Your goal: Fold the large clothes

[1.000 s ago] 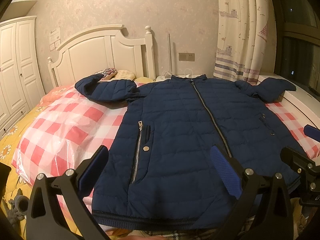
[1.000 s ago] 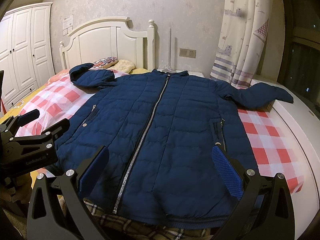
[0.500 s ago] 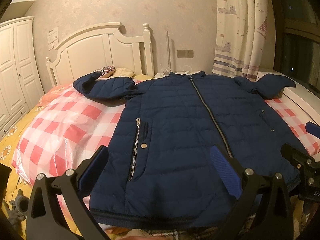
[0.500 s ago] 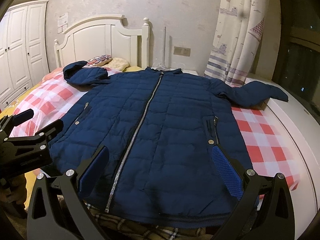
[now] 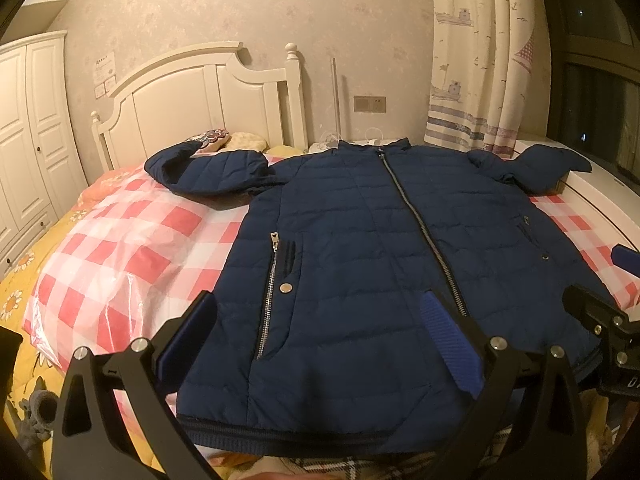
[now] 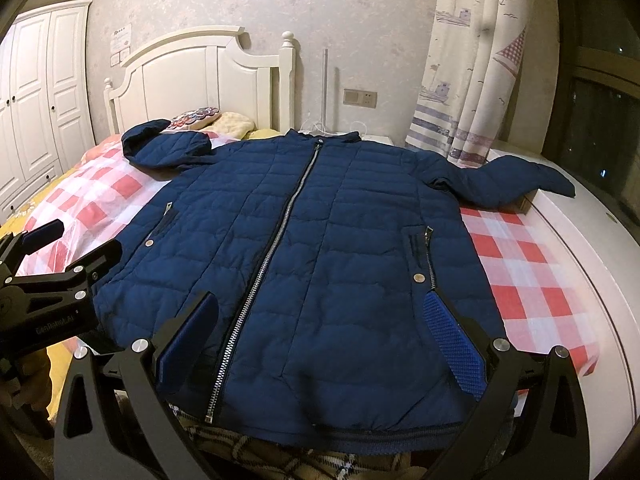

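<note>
Both tongs hang over the jacket's hem, spread wide with nothing held: left gripper (image 5: 320,336) above the left pocket side, right gripper (image 6: 320,332) over the lower zipper. Beyond them the navy quilted jacket (image 6: 320,232) lies flat, zipped, front up on the red-checked bedspread (image 5: 132,248), sleeves out to each side. Farther back stand the white headboard (image 5: 208,100) and curtain (image 6: 472,60).

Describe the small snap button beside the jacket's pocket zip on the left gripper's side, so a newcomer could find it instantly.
Start at the navy quilted jacket spread front-up across the red-and-white checked bed cover. From its centre zip go toward the checked side to the shorter pocket zip. The snap button sits just beside that zip: a lone round silver dot, unlike the toothed zips.
</note>
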The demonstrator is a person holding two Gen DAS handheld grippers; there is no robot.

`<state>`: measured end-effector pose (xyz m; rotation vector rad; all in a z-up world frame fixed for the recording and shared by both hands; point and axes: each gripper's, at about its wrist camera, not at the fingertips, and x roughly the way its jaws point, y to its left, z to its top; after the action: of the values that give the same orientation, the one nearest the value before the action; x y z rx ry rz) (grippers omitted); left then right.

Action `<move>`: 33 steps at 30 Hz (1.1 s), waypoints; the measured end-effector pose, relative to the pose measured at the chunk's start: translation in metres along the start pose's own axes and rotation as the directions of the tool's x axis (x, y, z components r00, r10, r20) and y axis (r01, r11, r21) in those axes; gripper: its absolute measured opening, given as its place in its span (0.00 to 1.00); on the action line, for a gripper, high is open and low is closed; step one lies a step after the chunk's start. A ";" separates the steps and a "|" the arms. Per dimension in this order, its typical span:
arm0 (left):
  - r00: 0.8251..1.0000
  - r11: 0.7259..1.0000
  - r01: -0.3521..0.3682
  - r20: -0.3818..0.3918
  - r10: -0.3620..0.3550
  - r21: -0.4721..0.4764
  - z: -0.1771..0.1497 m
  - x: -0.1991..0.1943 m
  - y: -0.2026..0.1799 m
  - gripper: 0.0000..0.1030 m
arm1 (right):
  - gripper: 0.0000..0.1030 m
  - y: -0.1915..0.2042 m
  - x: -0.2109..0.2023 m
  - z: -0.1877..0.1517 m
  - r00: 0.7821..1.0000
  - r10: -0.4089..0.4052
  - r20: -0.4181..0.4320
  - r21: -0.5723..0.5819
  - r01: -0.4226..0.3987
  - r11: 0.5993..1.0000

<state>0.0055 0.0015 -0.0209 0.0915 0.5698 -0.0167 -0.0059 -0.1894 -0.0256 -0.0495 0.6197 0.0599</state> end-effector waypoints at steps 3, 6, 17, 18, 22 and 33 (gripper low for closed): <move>1.000 1.000 0.001 -0.005 -0.001 -0.002 0.000 0.002 0.000 0.98 | 0.96 0.000 0.001 0.000 1.000 0.000 -0.001 0.003 0.000 1.000; 1.000 1.000 0.003 -0.011 -0.003 -0.002 -0.001 0.003 0.001 0.98 | 0.96 -0.001 0.001 -0.001 1.000 0.000 -0.004 0.006 0.000 1.000; 0.986 1.000 0.023 -0.167 -0.021 0.008 0.053 0.115 0.006 0.98 | 0.96 -0.057 0.049 0.025 0.999 0.024 -0.030 0.072 -0.022 0.997; 0.980 1.000 0.016 -0.197 -0.015 0.006 0.062 0.137 0.007 0.98 | 0.96 -0.076 0.065 0.032 0.998 0.031 -0.060 0.119 -0.024 0.993; 0.956 0.999 -0.053 -0.288 0.051 0.001 0.095 0.221 0.012 0.98 | 0.96 -0.169 0.134 0.059 0.988 0.004 -0.156 0.321 0.047 0.946; 0.933 0.998 -0.015 -0.360 -0.006 -0.057 0.101 0.312 0.032 0.98 | 0.96 -0.357 0.273 0.122 0.948 -0.192 -0.253 0.530 0.301 0.793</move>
<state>0.3239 0.0273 -0.1025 0.0382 0.9374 0.0220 0.3114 -0.5261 -0.0754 0.4468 0.7949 -0.3934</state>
